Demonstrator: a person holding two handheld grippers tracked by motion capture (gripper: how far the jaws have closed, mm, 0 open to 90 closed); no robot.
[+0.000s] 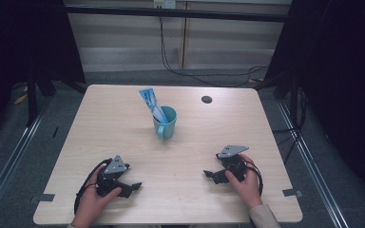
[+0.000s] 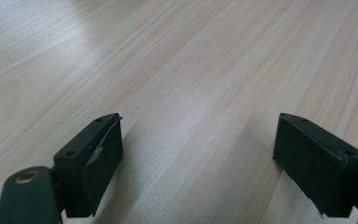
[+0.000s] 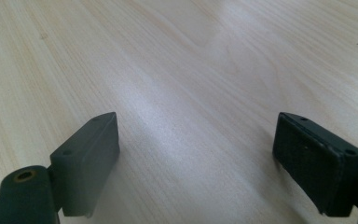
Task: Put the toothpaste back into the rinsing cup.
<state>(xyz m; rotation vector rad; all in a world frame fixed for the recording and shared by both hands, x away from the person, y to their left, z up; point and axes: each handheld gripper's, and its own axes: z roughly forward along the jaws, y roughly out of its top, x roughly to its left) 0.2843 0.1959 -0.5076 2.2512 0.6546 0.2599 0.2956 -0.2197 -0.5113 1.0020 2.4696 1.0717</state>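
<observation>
High view: a light wooden bench carried a teal mug near its middle, handle turned toward the person. A blue and white tube stood in the mug, leaning up and to the left over the rim. A small dark round hole sat in the bench top beyond the mug, to its right. The left tool rested on the near left part of the bench, held by the left hand, its grey plate on top, jaws pointing toward the centre. The right tool rested on the near right part, held by the right hand, jaws pointing left toward the centre. Both tools were well apart from the mug and from each other. A black cable trailed across the floor beyond the bench.

Left gripper view: the left tool showed what the high view could not, its two black jaws spread wide with bare wood grain between them, nothing held. Mug and tube were out of this frame.

Right gripper view: the right tool likewise stood with jaws spread wide over bare bench surface, gripping nothing.
</observation>
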